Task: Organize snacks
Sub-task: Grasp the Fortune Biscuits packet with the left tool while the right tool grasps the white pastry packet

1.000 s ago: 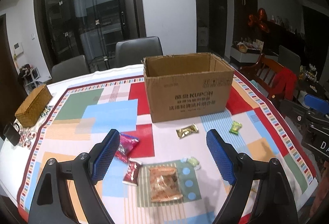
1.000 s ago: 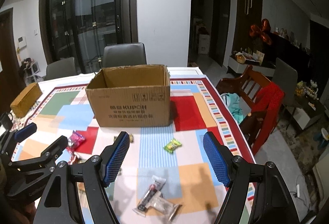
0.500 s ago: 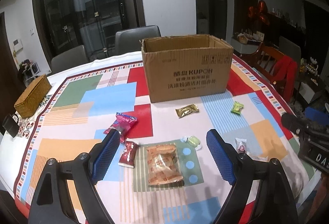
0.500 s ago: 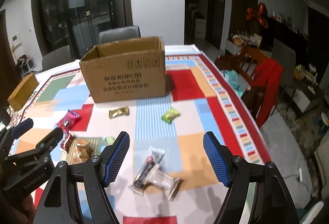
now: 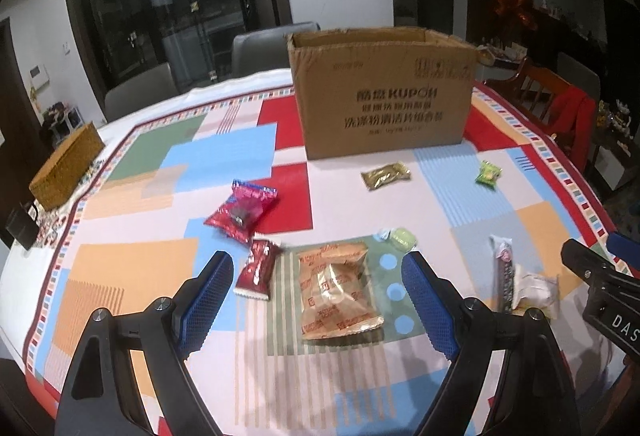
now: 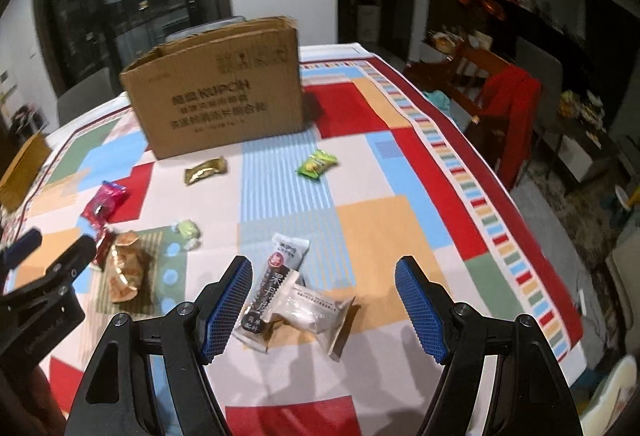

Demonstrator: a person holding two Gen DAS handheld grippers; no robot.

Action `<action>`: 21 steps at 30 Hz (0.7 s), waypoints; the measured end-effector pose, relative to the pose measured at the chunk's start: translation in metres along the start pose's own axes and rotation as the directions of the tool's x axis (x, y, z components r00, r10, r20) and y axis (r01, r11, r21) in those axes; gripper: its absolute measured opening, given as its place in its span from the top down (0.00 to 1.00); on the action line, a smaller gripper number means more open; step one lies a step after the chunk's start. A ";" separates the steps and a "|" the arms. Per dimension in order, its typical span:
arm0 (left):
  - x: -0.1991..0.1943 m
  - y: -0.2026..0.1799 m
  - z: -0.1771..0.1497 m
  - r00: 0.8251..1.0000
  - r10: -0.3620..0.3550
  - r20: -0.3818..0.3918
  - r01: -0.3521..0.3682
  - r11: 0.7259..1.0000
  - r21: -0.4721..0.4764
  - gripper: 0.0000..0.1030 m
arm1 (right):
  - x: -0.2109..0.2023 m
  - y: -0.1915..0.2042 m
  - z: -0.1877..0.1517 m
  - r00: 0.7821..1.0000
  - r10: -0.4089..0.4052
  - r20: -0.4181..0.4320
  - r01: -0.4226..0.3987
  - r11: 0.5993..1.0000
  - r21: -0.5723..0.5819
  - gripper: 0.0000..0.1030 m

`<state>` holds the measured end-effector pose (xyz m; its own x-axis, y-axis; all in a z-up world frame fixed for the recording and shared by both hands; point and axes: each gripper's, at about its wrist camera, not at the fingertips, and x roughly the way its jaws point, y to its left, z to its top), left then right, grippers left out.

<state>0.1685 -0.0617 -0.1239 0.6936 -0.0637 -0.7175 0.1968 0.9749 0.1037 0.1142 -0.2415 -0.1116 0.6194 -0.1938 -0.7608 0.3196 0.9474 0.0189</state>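
Right wrist view: your right gripper (image 6: 324,306), released, straddles two overlapping packets (image 6: 298,300); closing now may pinch both or slide one away.

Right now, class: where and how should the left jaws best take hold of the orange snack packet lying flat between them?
Probably grip the orange snack packet across its puffed middle, from above. It lies flat, long axis away from the left gripper, whose open jaws straddle its long sides; the crimped ends are thin.
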 end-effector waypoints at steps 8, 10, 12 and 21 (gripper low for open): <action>0.022 0.011 -0.008 0.999 0.015 -0.034 -0.017 0.999 -0.040 0.16 | 0.016 0.003 -0.012 0.997 -0.067 -0.027 0.069 0.994 0.082 0.27; 0.028 0.013 -0.011 0.999 0.021 -0.041 -0.023 0.998 -0.051 0.16 | 0.019 0.005 -0.014 0.996 -0.081 -0.036 0.084 0.993 0.082 0.27; 0.031 0.015 -0.013 0.999 0.026 -0.046 -0.028 0.998 -0.056 0.16 | 0.023 0.005 -0.016 0.995 -0.090 -0.046 0.094 0.992 0.085 0.27; 0.048 0.020 -0.021 0.996 0.038 -0.075 -0.044 0.996 -0.082 0.16 | 0.040 0.005 -0.020 0.989 -0.101 -0.108 0.115 0.984 0.135 0.27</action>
<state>0.1906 -0.0409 -0.1706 0.6464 -0.0109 -0.7629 0.1088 0.9910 0.0781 0.1262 -0.2393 -0.1554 0.5032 -0.2598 -0.8242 0.4825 0.8757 0.0186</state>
